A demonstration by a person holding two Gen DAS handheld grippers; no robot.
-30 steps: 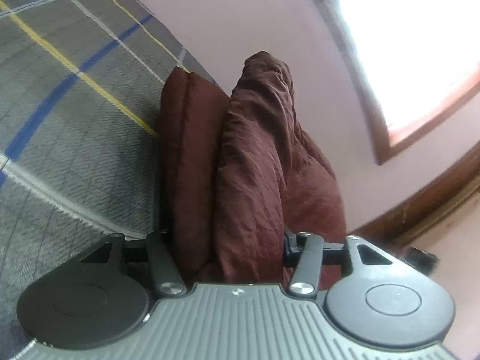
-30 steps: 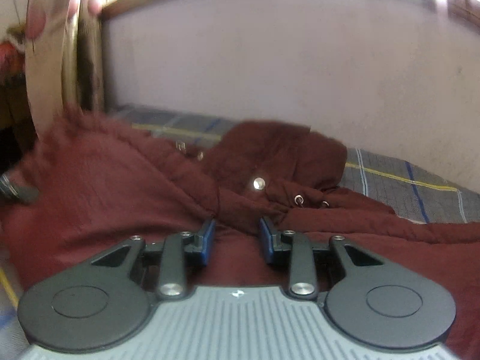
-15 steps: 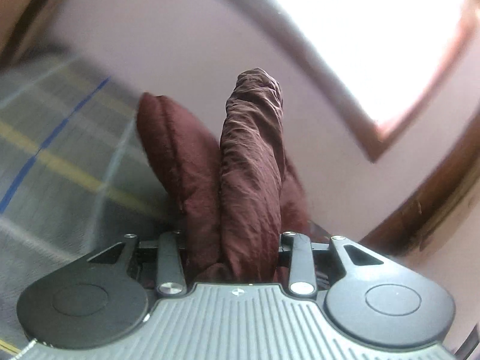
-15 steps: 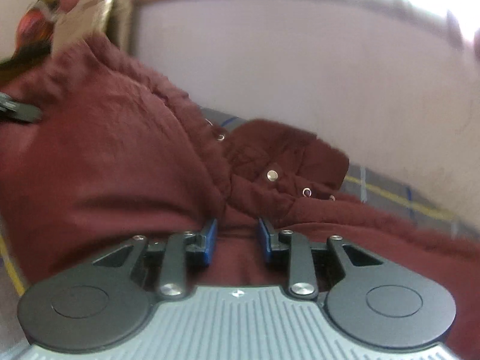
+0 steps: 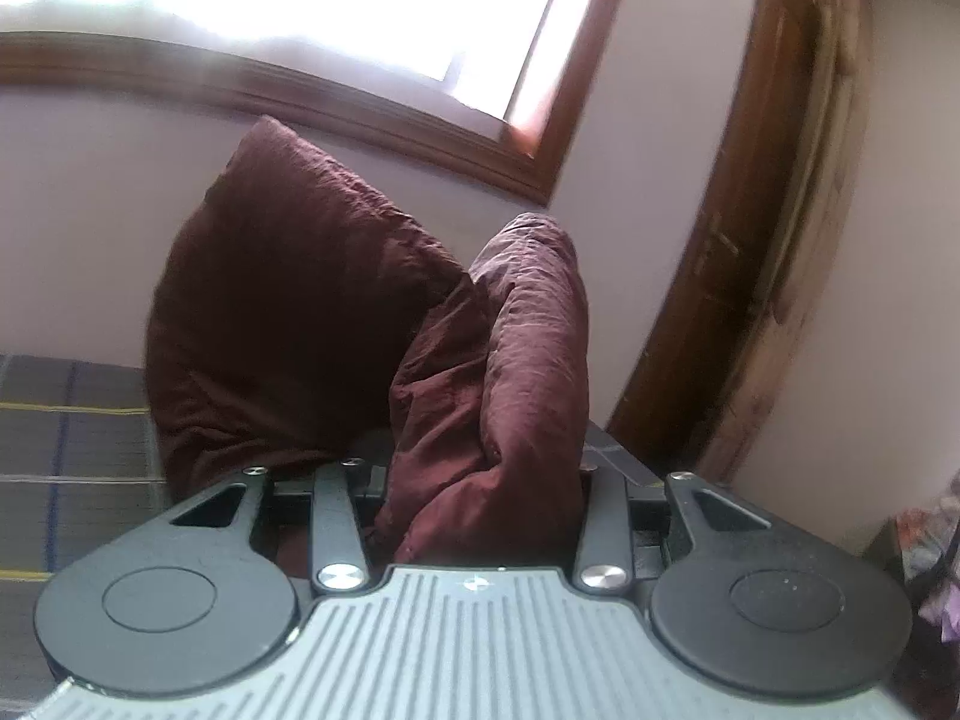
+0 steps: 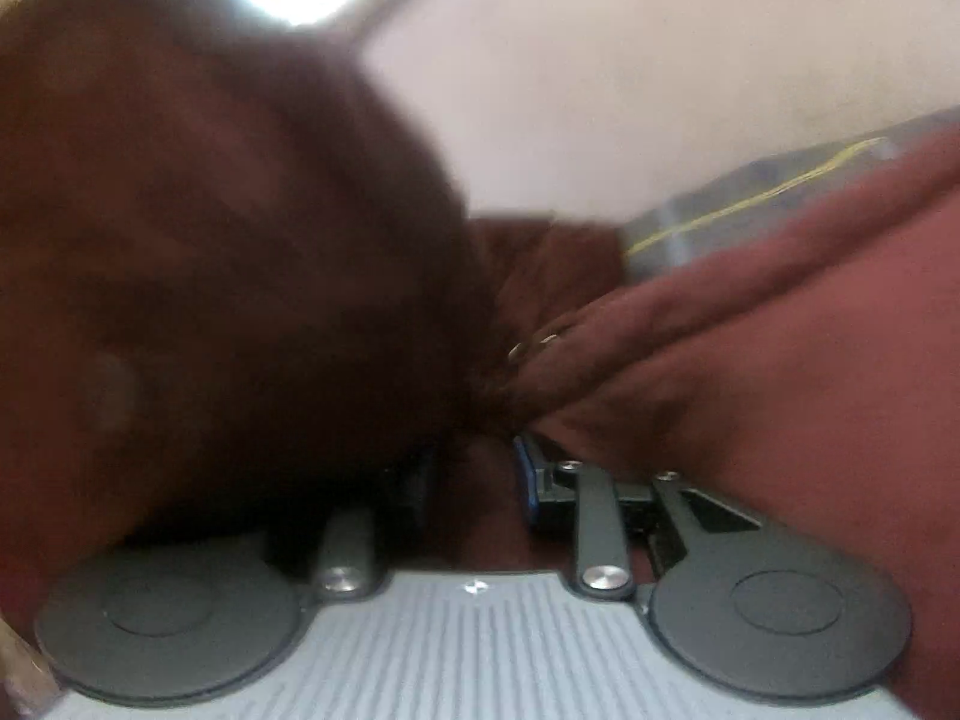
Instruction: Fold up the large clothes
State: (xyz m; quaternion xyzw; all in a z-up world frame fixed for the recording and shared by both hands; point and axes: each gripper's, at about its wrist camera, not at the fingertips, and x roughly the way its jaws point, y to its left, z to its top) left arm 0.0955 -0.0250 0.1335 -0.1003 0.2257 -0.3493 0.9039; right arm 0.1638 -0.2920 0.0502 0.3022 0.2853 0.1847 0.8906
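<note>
From the left wrist, the left gripper (image 5: 480, 480) has its jaws closed on a thick bunch of the dark red jacket (image 5: 312, 324). The cloth stands up in two puffy humps in front of the jaws, so this part looks lifted up off the bed (image 5: 66, 420). I think it is held high so it can swing over and make a fold. A strip of gray checked bed cover shows low on the left. Behind are a wall, a bright window (image 5: 300, 6) and a brown wooden door frame (image 5: 756, 252) on the right, so there is open air above.

From the right wrist, the picture is blurry. The right gripper (image 6: 474, 474) has its jaws closed on the jacket (image 6: 750, 348) too, with cloth between the blue pads (image 6: 523, 480). A big dark fold hangs close on the left and hides that side. A metal snap (image 6: 534, 345) shines just ahead. The far edge of the bed (image 6: 780, 192) shows at the right, under the wall, with some room there.
</note>
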